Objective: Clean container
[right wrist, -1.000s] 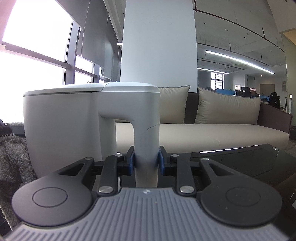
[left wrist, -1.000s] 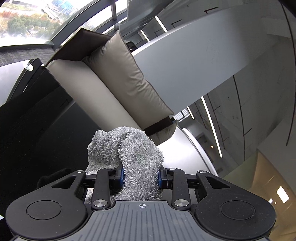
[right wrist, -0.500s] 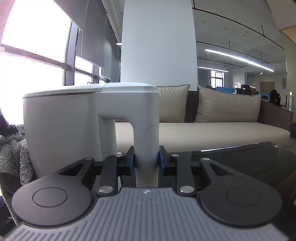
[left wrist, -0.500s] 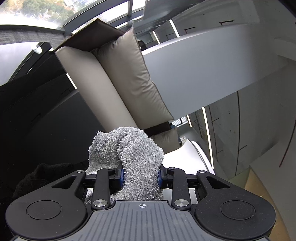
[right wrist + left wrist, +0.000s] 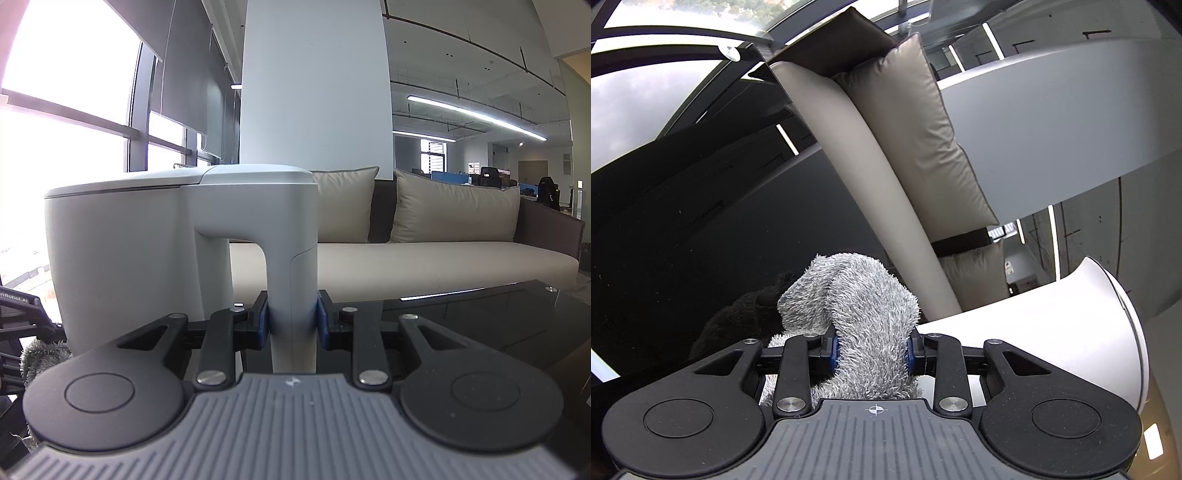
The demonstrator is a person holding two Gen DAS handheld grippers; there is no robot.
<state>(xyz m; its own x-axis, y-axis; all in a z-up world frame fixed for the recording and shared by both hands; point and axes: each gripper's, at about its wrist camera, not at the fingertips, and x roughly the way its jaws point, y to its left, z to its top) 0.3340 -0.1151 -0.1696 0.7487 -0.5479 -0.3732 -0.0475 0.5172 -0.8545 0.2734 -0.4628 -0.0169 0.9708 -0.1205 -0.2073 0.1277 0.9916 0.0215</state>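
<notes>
Wiping time, basically: we're holding the container (image 5: 125, 254) by its handle (image 5: 291, 266) with the right gripper (image 5: 291, 325), both blue pads pressing flat on either side of the vertical grip, so it's clamped snug. We're keeping it upright over the dark glass surface (image 5: 498, 325), long axis running straight up and down, lid on top, handle pointing back toward the right wrist camera; whether the base is resting on the glass, we can't tell. The left gripper (image 5: 871, 350) is pinching a fluffy grey cloth (image 5: 864, 306), closed down on a fold of it with a loose hump sticking out front. From the left wrist view we're seeing the white body (image 5: 1052, 325) just beside the cloth on the right, apparently not quite touching. Our take: we're better off bringing that free hump onto the wall and rubbing around the curve, while gripping the handle firmly so the container isn't twisting away. A beige sofa (image 5: 443, 258) sits behind.
</notes>
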